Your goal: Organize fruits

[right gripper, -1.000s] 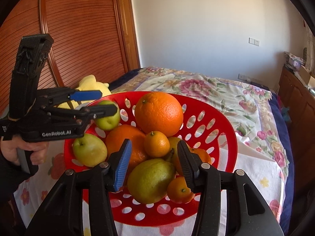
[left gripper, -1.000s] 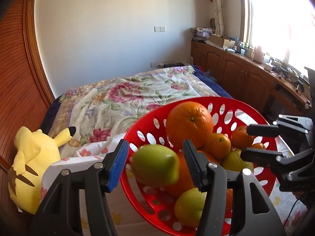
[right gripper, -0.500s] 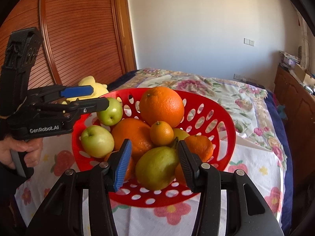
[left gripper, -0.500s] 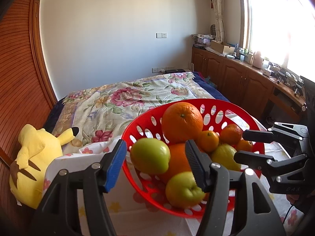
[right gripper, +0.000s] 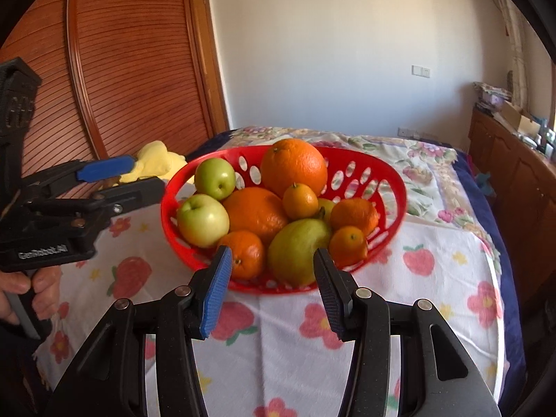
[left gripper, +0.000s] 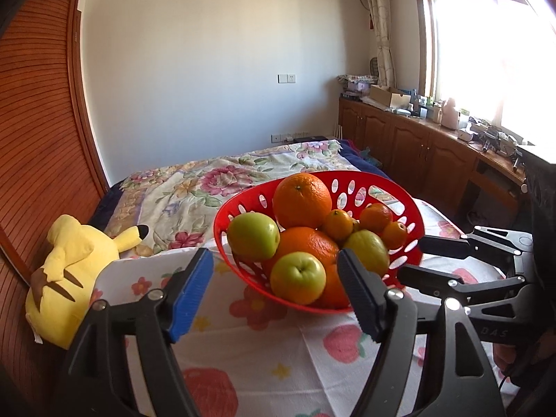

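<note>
A red perforated basket (left gripper: 378, 187) (right gripper: 365, 170) stands on a strawberry-print cloth (left gripper: 264, 347) (right gripper: 278, 340). It holds two green apples (left gripper: 298, 278) (right gripper: 203, 220), large oranges (left gripper: 301, 199) (right gripper: 293, 166), several small mandarins (right gripper: 300, 201) and a green-yellow pear (right gripper: 297, 252). My left gripper (left gripper: 274, 293) is open and empty, just short of the basket's near rim. My right gripper (right gripper: 271, 286) is open and empty in front of the pear. Each gripper shows in the other's view, the right (left gripper: 462, 260) and the left (right gripper: 104, 180).
A yellow Pikachu plush (left gripper: 66, 271) lies left of the cloth by the wooden sliding door (right gripper: 132, 62). A floral bedspread (left gripper: 208, 180) stretches behind the basket. Wooden cabinets (left gripper: 417, 149) with clutter run along the right wall under the window.
Both grippers have drawn back from the basket. The fruit that sat between their fingers now lies in the basket, farther away. Both stay open.
</note>
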A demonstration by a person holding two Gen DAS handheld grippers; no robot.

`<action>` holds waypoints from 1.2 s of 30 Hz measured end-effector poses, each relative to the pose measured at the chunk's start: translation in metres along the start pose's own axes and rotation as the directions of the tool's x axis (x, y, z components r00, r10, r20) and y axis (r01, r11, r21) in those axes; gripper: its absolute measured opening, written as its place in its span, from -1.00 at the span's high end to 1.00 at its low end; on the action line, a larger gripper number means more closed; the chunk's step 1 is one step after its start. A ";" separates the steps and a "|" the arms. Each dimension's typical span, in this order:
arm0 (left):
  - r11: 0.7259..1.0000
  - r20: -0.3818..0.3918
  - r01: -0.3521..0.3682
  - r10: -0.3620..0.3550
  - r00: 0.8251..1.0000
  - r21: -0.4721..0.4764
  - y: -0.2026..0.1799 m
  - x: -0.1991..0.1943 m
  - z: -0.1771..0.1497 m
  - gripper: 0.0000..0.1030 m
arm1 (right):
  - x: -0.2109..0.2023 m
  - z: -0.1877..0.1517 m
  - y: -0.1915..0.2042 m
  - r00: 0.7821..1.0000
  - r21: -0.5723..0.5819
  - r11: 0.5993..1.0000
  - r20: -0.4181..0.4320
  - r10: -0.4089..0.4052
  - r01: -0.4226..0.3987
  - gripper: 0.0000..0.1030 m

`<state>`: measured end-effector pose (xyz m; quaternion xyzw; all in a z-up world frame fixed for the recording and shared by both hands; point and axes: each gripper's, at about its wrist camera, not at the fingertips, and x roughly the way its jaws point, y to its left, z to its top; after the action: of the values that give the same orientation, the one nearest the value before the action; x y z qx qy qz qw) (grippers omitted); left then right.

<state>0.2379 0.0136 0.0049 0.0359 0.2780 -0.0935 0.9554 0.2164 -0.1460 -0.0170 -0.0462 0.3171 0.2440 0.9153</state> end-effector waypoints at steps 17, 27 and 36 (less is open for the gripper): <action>1.000 0.103 -0.025 0.026 0.994 -0.014 -0.008 -0.071 -0.014 -0.96 | -0.057 -0.013 0.004 0.990 0.063 0.995 0.112 -0.080 0.073 -0.56; 0.997 0.106 -0.068 0.070 0.992 -0.024 -0.015 -0.092 -0.016 -0.97 | -0.090 -0.015 0.011 0.975 0.065 0.989 0.167 -0.144 0.135 -0.75; 0.998 0.111 -0.039 0.043 0.993 -0.041 -0.027 -0.112 -0.037 -0.97 | -0.116 -0.026 0.018 0.966 0.086 0.984 0.196 -0.170 0.156 -0.75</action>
<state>0.1202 0.0095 0.0340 0.0179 0.2252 -0.0704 0.9716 0.1145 -0.1852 0.0339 -0.0151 0.2258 0.1602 0.9608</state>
